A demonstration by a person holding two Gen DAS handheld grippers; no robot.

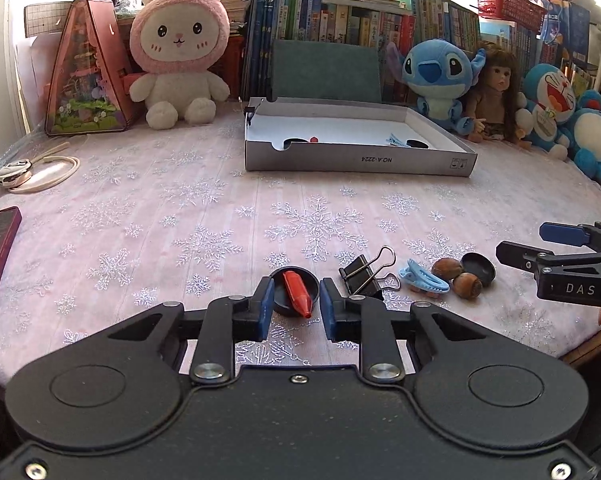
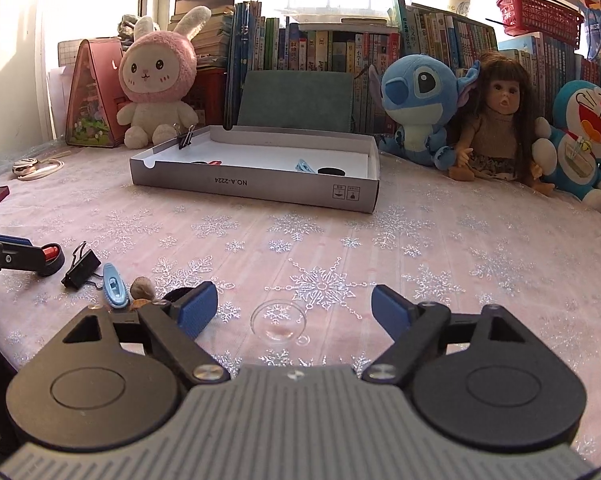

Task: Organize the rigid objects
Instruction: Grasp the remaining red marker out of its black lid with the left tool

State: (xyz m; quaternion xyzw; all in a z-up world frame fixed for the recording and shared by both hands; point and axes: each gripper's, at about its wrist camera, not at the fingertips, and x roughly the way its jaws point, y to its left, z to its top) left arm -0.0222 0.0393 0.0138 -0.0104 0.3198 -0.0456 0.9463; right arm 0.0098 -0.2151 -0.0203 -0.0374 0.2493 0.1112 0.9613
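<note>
At lower centre, the left hand-held gripper (image 1: 293, 303) straddles the black cap (image 1: 295, 291) holding a red crayon (image 1: 297, 288), jaws apart; next: close, carry to the box (image 1: 356, 159). The right hand-held gripper (image 2: 293, 312) gapes idle.

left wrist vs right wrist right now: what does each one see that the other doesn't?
Left wrist only: the red crayon lying across the black cap between the open left gripper, and both acorns in full.

Right wrist only: a clear glass dish ahead of the open right gripper, and a binder clip on the box's far rim.

Both: grey box, loose binder clip, blue hair clip, plush toys.
</note>
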